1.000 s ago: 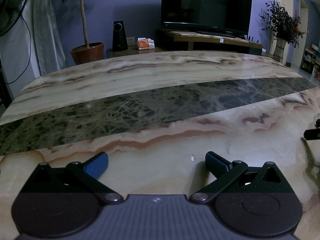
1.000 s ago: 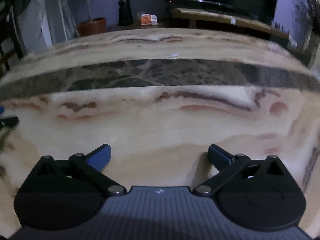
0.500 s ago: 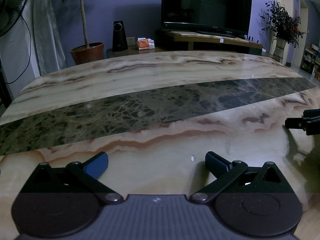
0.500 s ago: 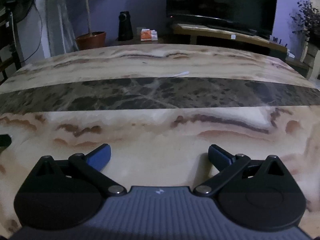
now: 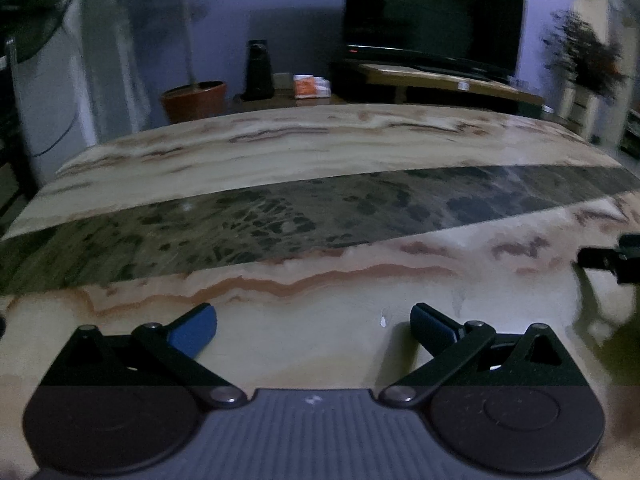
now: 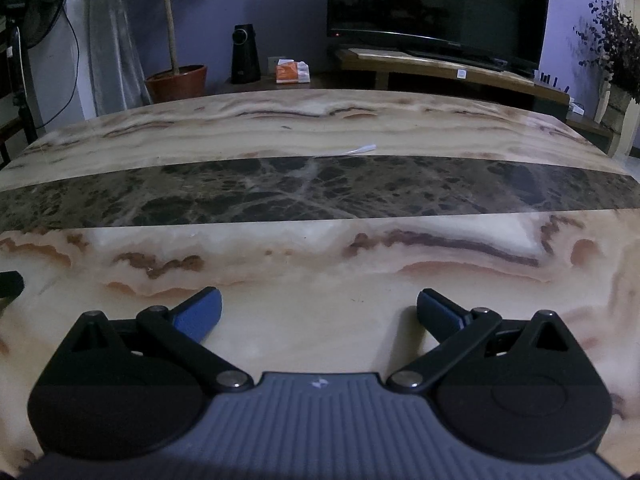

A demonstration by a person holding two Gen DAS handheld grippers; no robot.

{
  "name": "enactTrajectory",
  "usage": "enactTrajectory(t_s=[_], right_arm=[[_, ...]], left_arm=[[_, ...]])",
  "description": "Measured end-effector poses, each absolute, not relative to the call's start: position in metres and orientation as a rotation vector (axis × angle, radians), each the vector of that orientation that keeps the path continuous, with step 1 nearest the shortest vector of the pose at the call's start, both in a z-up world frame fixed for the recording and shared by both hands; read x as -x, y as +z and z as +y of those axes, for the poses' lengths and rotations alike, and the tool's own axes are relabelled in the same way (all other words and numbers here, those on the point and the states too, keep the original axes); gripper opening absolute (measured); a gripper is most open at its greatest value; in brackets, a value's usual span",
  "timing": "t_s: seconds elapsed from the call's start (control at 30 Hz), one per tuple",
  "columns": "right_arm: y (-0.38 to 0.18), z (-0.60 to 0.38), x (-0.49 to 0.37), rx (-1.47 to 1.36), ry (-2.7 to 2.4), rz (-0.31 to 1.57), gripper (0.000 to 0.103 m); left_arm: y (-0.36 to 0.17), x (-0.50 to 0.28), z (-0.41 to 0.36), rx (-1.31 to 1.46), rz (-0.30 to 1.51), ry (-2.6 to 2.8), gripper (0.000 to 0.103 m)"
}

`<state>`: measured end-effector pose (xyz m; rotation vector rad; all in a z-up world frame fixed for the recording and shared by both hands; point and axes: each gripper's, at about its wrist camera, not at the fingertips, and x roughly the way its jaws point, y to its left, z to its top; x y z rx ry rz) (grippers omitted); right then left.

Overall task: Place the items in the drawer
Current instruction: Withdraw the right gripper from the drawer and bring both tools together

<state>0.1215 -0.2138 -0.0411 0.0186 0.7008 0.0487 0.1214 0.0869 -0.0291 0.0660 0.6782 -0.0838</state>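
While no drawer and no items for it are shown in either wrist view, the left gripper is held low over the marble table with its blue-padded fingers spread wide and nothing between them. The right gripper is likewise held over the table, jaws wide apart and empty. In the left wrist view, a dark part of the right gripper is seen at the table's right edge; in the right wrist view, a dark part of the left gripper is seen at the left edge. A dark green band is run across the table's middle, between cream, brown-veined slabs. A small white scrap is seen on the table just beyond that band. Beyond the table's far edge, a television is set on a low wooden stand. Left of the television, an orange packet, a black speaker and a potted tree are lined up, with a standing fan at far left. The left wrist view is blurred.
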Motion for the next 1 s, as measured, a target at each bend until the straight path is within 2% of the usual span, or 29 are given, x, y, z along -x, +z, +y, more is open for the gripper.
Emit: enactTrajectory(t_s=[0.53, 1.0], right_arm=[[-0.042, -0.212, -0.121, -0.019, 0.045, 0.701, 0.103], [-0.033, -0.205, -0.085, -0.047, 0.021, 0.736, 0.103]], left_arm=[[-0.025, -0.102, 0.033, -0.06, 0.73, -0.042, 0.102], [-0.018, -0.049, 0.027, -0.094, 0.764, -0.019, 0.102]])
